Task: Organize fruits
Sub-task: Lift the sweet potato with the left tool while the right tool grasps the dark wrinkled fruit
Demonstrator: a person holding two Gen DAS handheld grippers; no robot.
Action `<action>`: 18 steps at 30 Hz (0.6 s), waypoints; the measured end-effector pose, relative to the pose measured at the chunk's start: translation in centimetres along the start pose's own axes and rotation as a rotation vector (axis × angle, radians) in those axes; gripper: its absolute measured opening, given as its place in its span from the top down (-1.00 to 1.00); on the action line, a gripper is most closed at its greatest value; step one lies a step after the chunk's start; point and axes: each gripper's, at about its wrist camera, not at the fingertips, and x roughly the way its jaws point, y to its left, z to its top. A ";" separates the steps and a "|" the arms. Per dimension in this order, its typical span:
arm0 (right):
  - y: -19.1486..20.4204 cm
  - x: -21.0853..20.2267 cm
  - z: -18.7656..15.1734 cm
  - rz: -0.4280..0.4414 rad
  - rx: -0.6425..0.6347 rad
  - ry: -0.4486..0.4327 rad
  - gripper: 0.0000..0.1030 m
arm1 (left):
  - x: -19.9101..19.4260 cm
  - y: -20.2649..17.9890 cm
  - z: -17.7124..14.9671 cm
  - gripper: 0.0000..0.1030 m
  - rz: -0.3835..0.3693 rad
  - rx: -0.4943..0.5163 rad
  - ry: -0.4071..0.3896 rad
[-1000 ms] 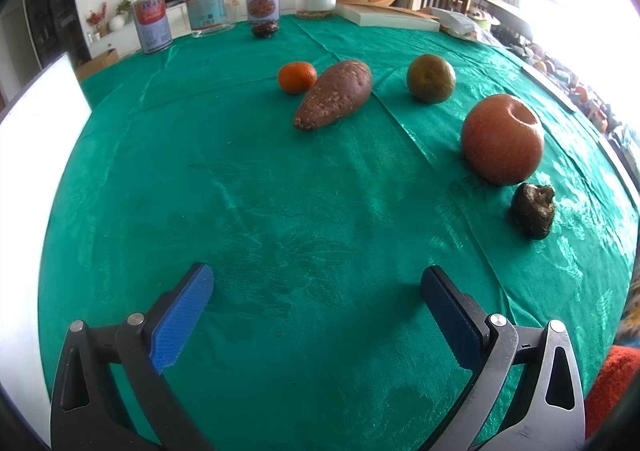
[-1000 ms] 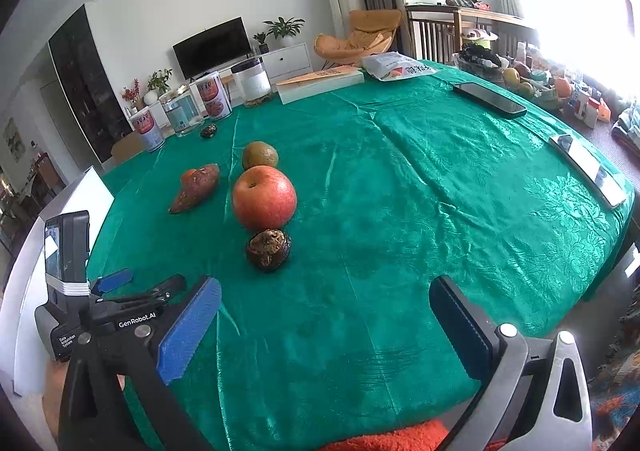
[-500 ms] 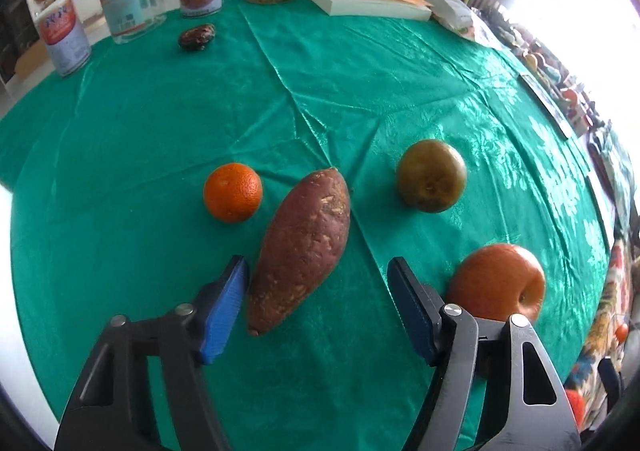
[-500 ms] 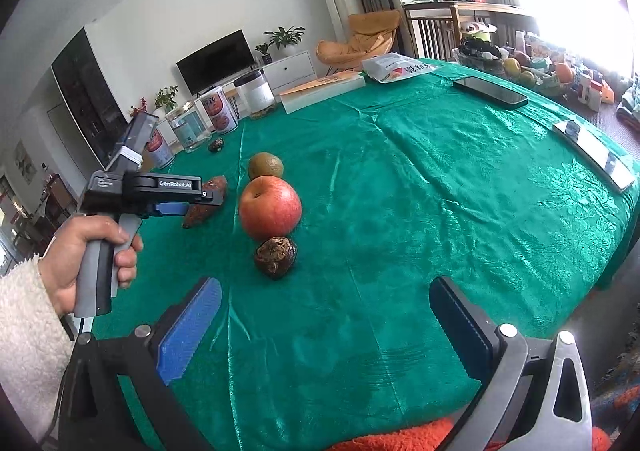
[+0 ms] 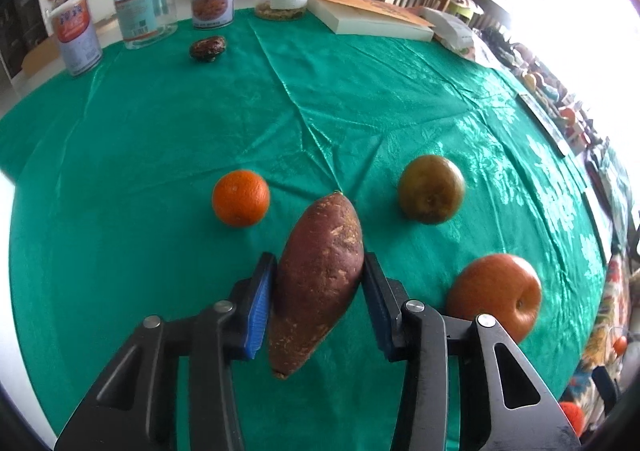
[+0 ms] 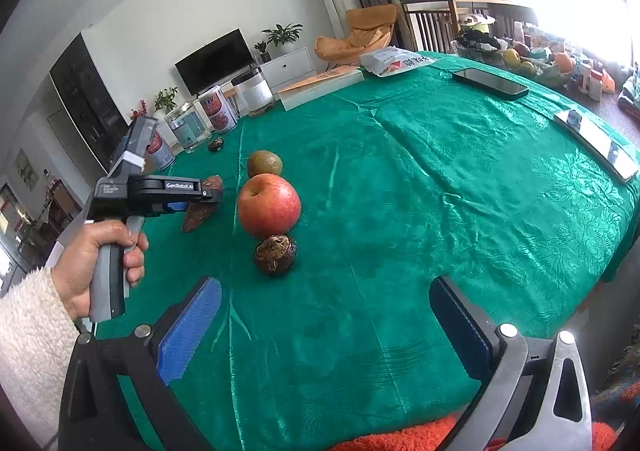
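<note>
My left gripper (image 5: 318,305) has moved up to the sweet potato (image 5: 318,291) on the green cloth (image 5: 360,111). Its jaws were wide a moment ago and have just been closing. Now both blue pads squeeze the potato's sides, so I think I can lift it. The orange (image 5: 240,197) sits just beside. My right gripper (image 6: 324,327) waits wide open, holding nothing.

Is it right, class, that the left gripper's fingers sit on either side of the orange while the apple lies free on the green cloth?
Not quite. The left gripper has its fingers around the sweet potato, not the orange, which lies free beside it. The left wrist view shows this. The apple does lie free on the green cloth.
</note>
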 end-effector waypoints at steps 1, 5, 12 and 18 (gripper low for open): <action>-0.4 0.1 0.0 0.014 0.018 0.004 -1.00 | -0.8 0.3 -1.0 0.15 -0.005 -0.023 -0.003; -1.5 0.4 0.0 0.068 0.072 0.026 -1.00 | -3.6 2.2 -6.9 0.15 -0.025 -0.112 0.001; -1.3 1.5 0.0 0.127 0.068 0.091 -1.00 | -7.3 3.0 -13.1 0.09 -0.013 -0.110 -0.006; 0.9 6.0 1.5 0.131 -0.092 0.352 -1.00 | -8.5 2.8 -13.5 -0.54 0.034 -0.042 -0.081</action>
